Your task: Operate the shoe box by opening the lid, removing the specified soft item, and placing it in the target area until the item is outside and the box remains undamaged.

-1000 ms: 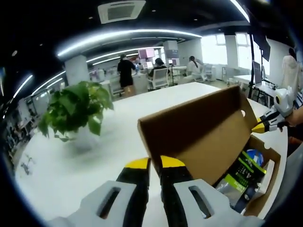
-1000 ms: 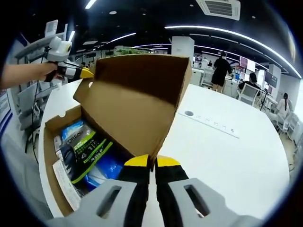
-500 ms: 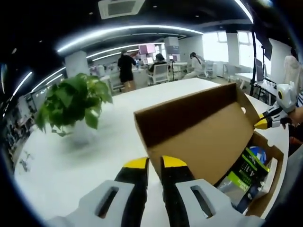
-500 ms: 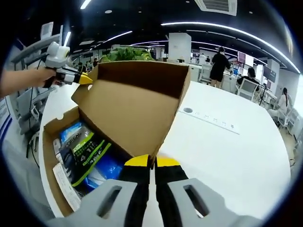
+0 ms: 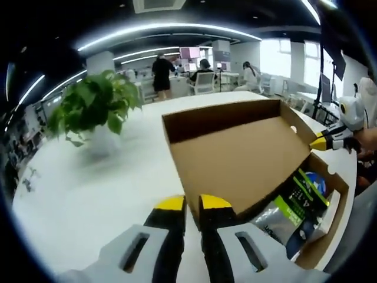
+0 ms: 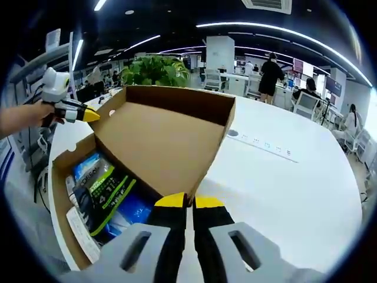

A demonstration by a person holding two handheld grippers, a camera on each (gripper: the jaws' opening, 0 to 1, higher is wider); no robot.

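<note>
Open-plan office, desks (image 5: 227, 79), swivel chairs (image 5: 203, 84), seated workers (image 5: 204, 69), strip lights (image 5: 168, 28)

The lid (image 5: 238, 156) swung further back from a steep tilt to a much flatter one, uncovering more of the packets (image 6: 106, 191) in the shoe box (image 6: 62, 177); it was seemingly carried by both grippers' yellow tips.

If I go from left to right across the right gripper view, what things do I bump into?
Left gripper → packets in the shoe box → raised cardboard lid → white table → seated person at the far right.
</note>
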